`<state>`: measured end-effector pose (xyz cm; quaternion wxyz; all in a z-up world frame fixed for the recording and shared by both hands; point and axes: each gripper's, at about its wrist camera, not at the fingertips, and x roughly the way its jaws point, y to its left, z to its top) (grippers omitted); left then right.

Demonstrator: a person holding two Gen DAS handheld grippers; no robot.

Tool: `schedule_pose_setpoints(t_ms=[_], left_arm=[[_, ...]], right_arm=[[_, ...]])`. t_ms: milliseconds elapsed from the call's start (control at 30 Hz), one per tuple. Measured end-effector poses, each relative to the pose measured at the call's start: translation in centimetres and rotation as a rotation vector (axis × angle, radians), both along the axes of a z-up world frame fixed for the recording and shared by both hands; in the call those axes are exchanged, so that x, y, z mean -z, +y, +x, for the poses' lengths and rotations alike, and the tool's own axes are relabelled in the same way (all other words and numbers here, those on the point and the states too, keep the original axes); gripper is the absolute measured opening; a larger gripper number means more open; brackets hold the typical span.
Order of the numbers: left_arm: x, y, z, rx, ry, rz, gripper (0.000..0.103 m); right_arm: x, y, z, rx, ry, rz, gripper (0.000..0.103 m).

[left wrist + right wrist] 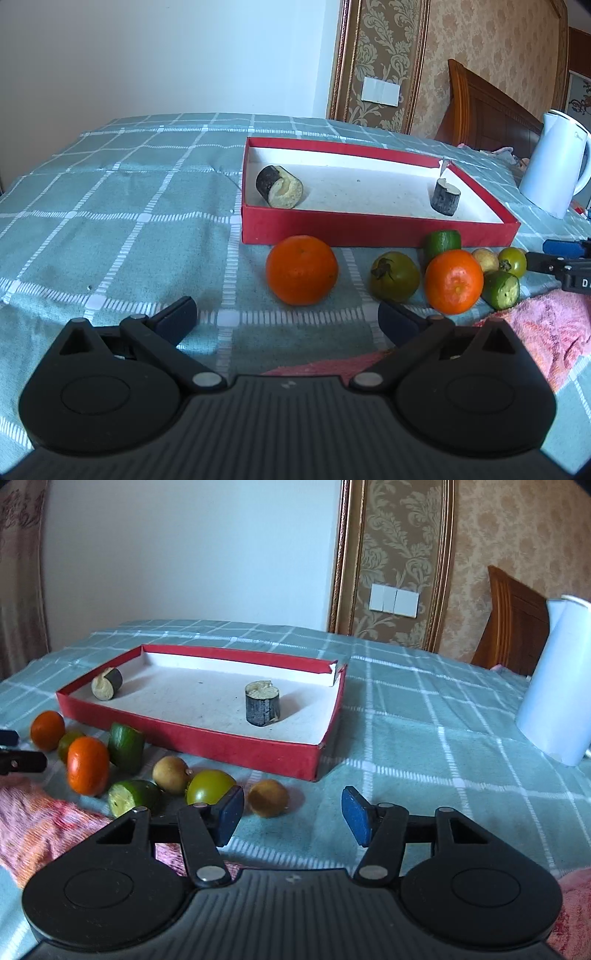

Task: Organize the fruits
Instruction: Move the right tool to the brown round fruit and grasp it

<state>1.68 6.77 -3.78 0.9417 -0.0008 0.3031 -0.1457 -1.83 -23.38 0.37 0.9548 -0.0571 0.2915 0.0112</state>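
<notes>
1. Leftmost, the left gripper [288,317] hangs released over the checked cloth [110,206] of the table, its jaws wide and nothing between them.
2. Ahead of it a red box [369,230] holds two dark cut pieces: one lying on its side [279,186] at the left end, one upright [445,201] toward the right.
3. Just before the box's front wall lie the fruits: a large orange [301,275], a green tomato [395,277], a second orange [454,286], two cucumber pieces [442,242] [501,290], a small brown fruit [485,258] and a smaller green tomato [512,261].
4. Further right, the right gripper [291,814] is released, holding nothing; a brown fruit [267,798] lies just beyond it, nearer its left finger.
5. A pink towel [546,332] lies nearby and a white kettle [554,166] stands at the far right.
</notes>
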Motion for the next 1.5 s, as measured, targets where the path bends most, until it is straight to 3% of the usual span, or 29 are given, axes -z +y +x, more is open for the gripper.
schedule_pose_setpoints(t_ms=[233, 300, 633, 733, 800, 900, 933, 967, 1000, 1100, 1500], left_arm=[[0.0, -0.1, -0.1, 0.002, 0.0, 0.005, 0.103], [0.0, -0.1, -0.1, 0.002, -0.001, 0.005, 0.103], [0.0, -0.1, -0.1, 0.002, -0.001, 0.005, 0.103], [0.0, -0.1, -0.1, 0.002, -0.001, 0.005, 0.103], [0.0, -0.1, -0.1, 0.002, -0.001, 0.004, 0.103], [0.0, -0.1, -0.1, 0.002, -0.001, 0.005, 0.103], [0.0, -0.1, -0.1, 0.002, -0.001, 0.005, 0.103], [0.0, -0.1, -0.1, 0.002, -0.001, 0.005, 0.103], [0.0, -0.1, -0.1, 0.002, -0.001, 0.005, 0.103], [0.0, -0.1, -0.1, 0.002, -0.001, 0.005, 0.103], [0.0, -0.1, -0.1, 0.002, -0.001, 0.004, 0.103]], right_arm=[[0.3, -1.1, 1.2, -0.013, 0.018, 0.059, 0.059], [0.3, -1.1, 1.1, -0.025, 0.025, 0.077, 0.052], [1.1, 0.2, 1.3, -0.069, 0.048, 0.02, 0.043], [1.1, 0.9, 1.3, -0.047, 0.033, -0.053, 0.058], [1.2, 1.1, 1.4, -0.015, 0.026, -0.095, 0.075], [1.1, 0.3, 1.6, -0.006, 0.036, -0.06, 0.077], [1.1, 0.0, 1.7, -0.012, 0.039, -0.04, 0.073], [1.1, -0.1, 1.6, -0.02, 0.039, -0.022, 0.053], [1.0, -0.3, 1.6, -0.034, 0.043, 0.003, 0.041], [1.1, 0.2, 1.4, -0.037, 0.042, 0.007, 0.025], [-1.7, -0.5, 1.7, 0.005, -0.053, 0.039, 0.025]])
